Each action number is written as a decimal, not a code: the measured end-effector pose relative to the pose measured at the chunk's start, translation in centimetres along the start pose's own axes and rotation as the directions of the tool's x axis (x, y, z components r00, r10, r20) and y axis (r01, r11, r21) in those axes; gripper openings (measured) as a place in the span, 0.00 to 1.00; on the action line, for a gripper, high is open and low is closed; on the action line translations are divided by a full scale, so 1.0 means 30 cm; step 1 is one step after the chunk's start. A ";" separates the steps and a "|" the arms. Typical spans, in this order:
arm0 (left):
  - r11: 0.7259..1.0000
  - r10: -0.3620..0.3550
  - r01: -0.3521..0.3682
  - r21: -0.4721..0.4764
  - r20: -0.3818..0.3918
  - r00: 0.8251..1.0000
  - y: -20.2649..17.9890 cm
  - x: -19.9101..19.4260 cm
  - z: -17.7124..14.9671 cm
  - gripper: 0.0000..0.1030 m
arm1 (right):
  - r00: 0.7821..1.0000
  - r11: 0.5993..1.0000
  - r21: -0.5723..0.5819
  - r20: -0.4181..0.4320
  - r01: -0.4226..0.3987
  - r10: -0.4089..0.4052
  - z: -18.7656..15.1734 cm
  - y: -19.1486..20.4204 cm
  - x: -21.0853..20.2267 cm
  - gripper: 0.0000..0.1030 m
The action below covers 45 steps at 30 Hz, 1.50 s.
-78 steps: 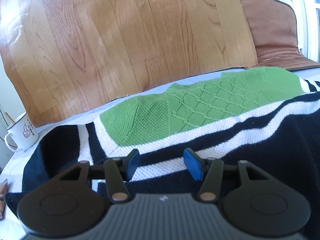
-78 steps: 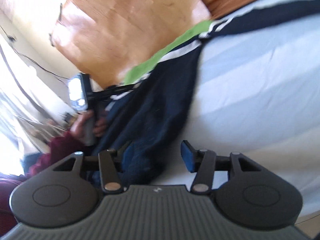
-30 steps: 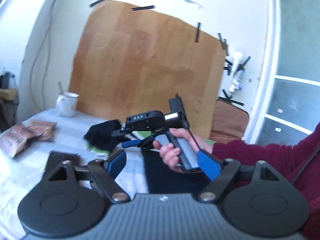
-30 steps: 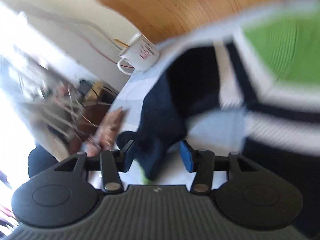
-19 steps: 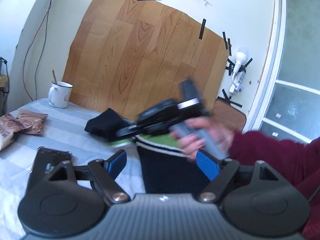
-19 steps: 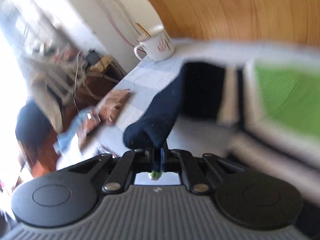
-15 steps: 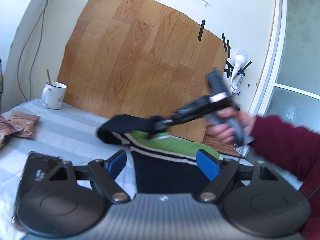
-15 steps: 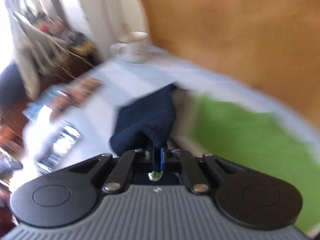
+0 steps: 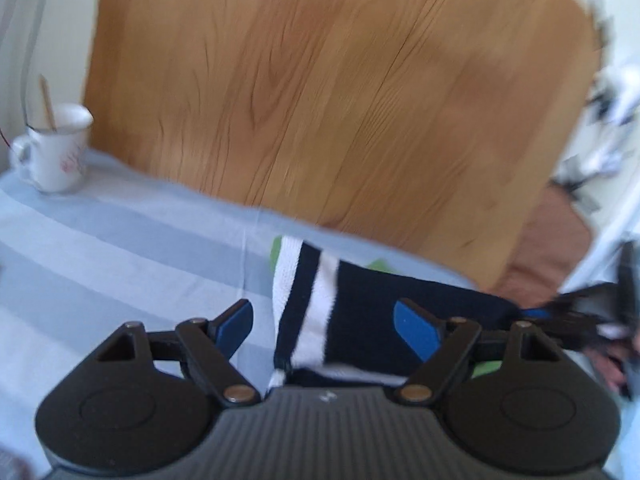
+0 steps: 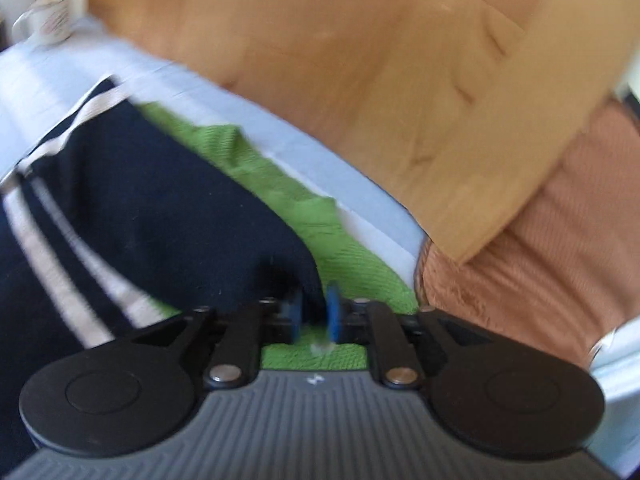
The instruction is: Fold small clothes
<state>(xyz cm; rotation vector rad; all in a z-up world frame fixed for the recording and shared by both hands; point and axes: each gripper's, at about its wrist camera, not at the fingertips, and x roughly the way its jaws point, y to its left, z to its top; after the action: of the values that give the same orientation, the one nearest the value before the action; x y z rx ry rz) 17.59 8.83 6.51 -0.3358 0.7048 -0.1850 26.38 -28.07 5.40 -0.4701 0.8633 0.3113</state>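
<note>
A small knit sweater (image 9: 360, 312), navy with white stripes and a green part, lies on the blue-striped table cloth (image 9: 120, 264). Its navy sleeve is folded across the body. My left gripper (image 9: 324, 320) is open and empty, low over the sweater's striped left edge. My right gripper (image 10: 314, 312) has its jaws nearly closed on the navy sleeve end (image 10: 288, 268), set down over the green part (image 10: 280, 184). It also shows at the right of the left wrist view (image 9: 560, 316). Both views are blurred by motion.
A white mug (image 9: 56, 152) with a stick in it stands at the table's back left; it also shows in the right wrist view (image 10: 48, 16). A wood-grain board (image 9: 320, 100) leans on the wall behind. A brown cushion (image 10: 560, 240) lies at the right.
My right gripper closed on the navy sleeve end and carried it right, across the sweater, down onto the green part. My left gripper came down from high over the table to the sweater's left edge.
</note>
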 end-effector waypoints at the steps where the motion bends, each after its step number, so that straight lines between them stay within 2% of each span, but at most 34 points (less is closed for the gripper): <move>1: 0.999 0.035 -0.035 0.007 -0.032 0.999 -0.003 0.079 0.016 0.77 | 1.000 0.999 0.039 0.022 -0.006 0.006 -0.010 -0.020 0.006 0.42; 3: 0.994 0.107 -0.108 -0.009 -0.088 0.990 0.015 0.208 0.026 0.71 | 0.997 0.993 0.119 0.073 -0.011 0.003 -0.013 -0.036 -0.003 0.42; 5: 0.993 0.096 -0.105 -0.059 -0.138 0.986 0.050 0.299 0.026 0.54 | 0.990 0.977 0.212 0.140 -0.036 0.007 -0.034 -0.055 -0.020 0.41; 6: 0.993 0.072 -0.086 -0.083 -0.160 0.985 0.066 0.331 0.020 0.35 | 0.985 0.964 0.255 0.168 -0.079 0.036 -0.037 -0.058 -0.033 0.40; 7: 0.992 0.084 -0.095 -0.080 -0.132 0.988 0.063 0.338 0.014 0.21 | 0.977 0.945 0.296 0.194 -0.140 0.084 -0.042 -0.060 -0.040 0.32; 8: 0.992 0.101 -0.109 -0.062 -0.120 0.988 0.056 0.343 0.013 0.13 | 0.968 0.924 0.324 0.211 -0.203 0.138 -0.048 -0.054 -0.027 0.27; 9: 0.992 0.106 -0.113 -0.060 -0.100 0.989 0.052 0.336 0.008 0.10 | 0.962 0.912 0.336 0.212 -0.237 0.172 -0.046 -0.040 -0.016 0.20; 12: 0.988 0.108 -0.106 -0.109 0.009 0.994 0.067 0.261 0.003 0.09 | 0.955 0.886 0.373 0.213 -0.274 0.206 -0.043 0.000 0.075 0.19; 13: 0.987 0.117 -0.112 -0.112 0.036 0.992 0.072 0.240 -0.003 0.09 | 0.960 0.876 0.403 0.196 -0.266 0.202 -0.046 0.005 0.112 0.19; 14: 0.986 0.135 -0.130 -0.107 0.042 0.990 0.075 0.237 -0.011 0.09 | 0.963 0.862 0.434 0.175 -0.261 0.203 -0.051 0.005 0.148 0.17; 16: 0.980 0.182 -0.182 -0.082 -0.011 0.983 0.078 0.288 -0.030 0.09 | 0.956 0.847 0.451 0.210 -0.281 0.206 -0.052 -0.005 0.143 0.17; 18: 0.977 0.206 -0.205 -0.052 0.005 0.979 0.064 0.307 -0.051 0.10 | 0.943 0.826 0.472 0.266 -0.307 0.198 -0.065 -0.029 0.107 0.20; 19: 0.975 0.219 -0.219 -0.031 0.010 0.976 0.048 0.307 -0.052 0.10 | 0.941 0.831 0.470 0.291 -0.297 0.172 -0.074 -0.040 0.090 0.21; 20: 0.974 0.226 -0.226 -0.014 0.015 0.974 0.035 0.317 -0.055 0.10 | 0.943 0.842 0.467 0.307 -0.269 0.131 -0.081 -0.050 0.073 0.24; 22: 0.973 0.232 -0.232 -0.007 0.017 0.973 0.028 0.318 -0.061 0.11 | 0.952 0.847 0.488 0.298 -0.210 0.064 -0.088 -0.064 0.076 0.43; 24: 0.975 0.224 -0.223 -0.021 0.014 0.975 0.032 0.317 -0.061 0.12 | 0.960 0.832 0.516 0.273 -0.202 0.064 -0.094 -0.070 0.110 0.43; 25: 0.976 0.218 -0.218 -0.029 0.013 0.976 0.036 0.316 -0.062 0.12 | 0.962 0.824 0.522 0.256 -0.220 0.095 -0.096 -0.066 0.134 0.36; 26: 0.976 0.214 -0.214 -0.035 0.014 0.977 0.048 0.319 -0.064 0.12 | 0.963 0.821 0.518 0.234 -0.238 0.131 -0.095 -0.060 0.162 0.26; 27: 0.976 0.213 -0.213 -0.036 0.015 0.977 0.048 0.318 -0.066 0.12 | 0.968 0.829 0.512 0.211 -0.225 0.132 -0.094 -0.039 0.173 0.17; 28: 0.976 0.215 -0.215 -0.035 0.017 0.976 0.046 0.320 -0.058 0.12 | 0.972 0.842 0.502 0.212 -0.196 0.099 -0.094 -0.019 0.155 0.10; 32: 0.977 0.213 -0.212 -0.014 0.026 0.977 0.035 0.316 -0.064 0.12 | 0.968 0.832 0.528 0.248 -0.171 0.041 -0.140 -0.023 0.012 0.10; 33: 0.978 0.210 -0.210 -0.003 0.025 0.977 0.029 0.318 -0.063 0.12 | 0.973 0.830 0.536 0.231 -0.151 0.027 -0.162 -0.033 0.004 0.10; 35: 0.972 0.230 -0.231 0.036 0.027 0.973 0.011 0.325 -0.063 0.15 | 0.989 0.833 0.543 0.148 -0.106 0.029 -0.180 -0.016 0.072 0.14; 36: 0.965 0.253 -0.254 0.057 0.032 0.967 -0.002 0.328 -0.064 0.17 | 0.985 0.840 0.534 0.173 -0.097 0.003 -0.200 -0.004 0.087 0.24; 37: 0.959 0.269 -0.271 0.079 0.038 0.962 -0.013 0.328 -0.066 0.18 | 0.987 0.853 0.517 0.158 -0.067 -0.018 -0.199 0.001 0.092 0.27; 38: 0.955 0.277 -0.280 0.094 0.048 0.960 -0.021 0.323 -0.068 0.19 | 0.987 0.844 0.531 0.158 -0.072 -0.015 -0.200 -0.013 0.074 0.27; 39: 0.955 0.276 -0.281 0.098 0.057 0.959 -0.021 0.315 -0.069 0.20 | 0.987 0.811 0.581 0.157 -0.074 -0.023 -0.211 -0.040 0.041 0.27; 41: 0.961 0.262 -0.268 0.073 0.083 0.962 -0.003 0.283 -0.065 0.22 | 0.969 0.736 0.664 0.243 -0.132 -0.045 -0.285 -0.096 -0.072 0.27; 43: 0.961 0.270 -0.275 0.028 0.125 0.955 0.013 0.237 -0.062 0.26 | 0.949 0.681 0.712 0.304 -0.171 -0.080 -0.406 -0.146 -0.203 0.29; 45: 0.964 0.265 -0.266 -0.016 0.175 0.948 0.010 0.176 -0.051 0.26 | 0.933 0.619 0.765 0.330 -0.176 -0.143 -0.560 -0.175 -0.313 0.30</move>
<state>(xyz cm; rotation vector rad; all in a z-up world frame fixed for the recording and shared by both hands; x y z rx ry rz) 20.55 7.28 2.12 -0.2430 0.5670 0.0978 12.02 -41.89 4.80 0.4342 0.5553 0.0007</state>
